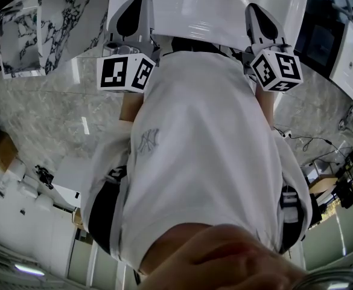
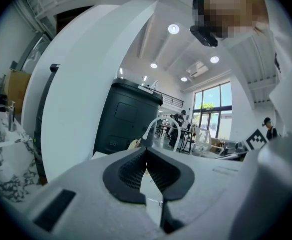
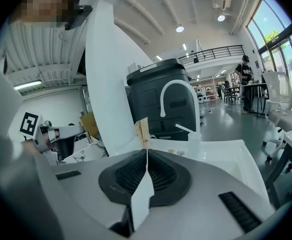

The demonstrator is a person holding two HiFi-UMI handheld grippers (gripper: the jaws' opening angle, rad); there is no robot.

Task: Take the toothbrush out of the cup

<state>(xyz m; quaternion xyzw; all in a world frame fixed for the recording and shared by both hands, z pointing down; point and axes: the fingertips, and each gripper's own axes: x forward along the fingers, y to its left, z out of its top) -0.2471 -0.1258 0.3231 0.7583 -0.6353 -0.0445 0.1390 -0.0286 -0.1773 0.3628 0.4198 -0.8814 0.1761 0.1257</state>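
Note:
In the right gripper view a clear cup (image 3: 194, 144) stands on the white sink's rim (image 3: 230, 159), and a white toothbrush (image 3: 184, 129) leans out of it to the left. My right gripper (image 3: 146, 152) is shut and empty, short of the cup and a little to its left. My left gripper (image 2: 146, 152) is also shut with nothing in it and faces the white faucet (image 2: 158, 128); the cup does not show there. In the head view both grippers (image 1: 140, 2) (image 1: 253, 9) point at the sink (image 1: 182, 11), with the cup hidden.
A curved white faucet (image 3: 178, 91) rises behind the cup, with a dark grey cabinet (image 3: 158, 104) beyond it. A small wooden piece (image 3: 142, 131) stands on the sink's near left. Marble counter (image 1: 37, 35) lies left of the sink. A white shirt (image 1: 206, 150) fills the head view.

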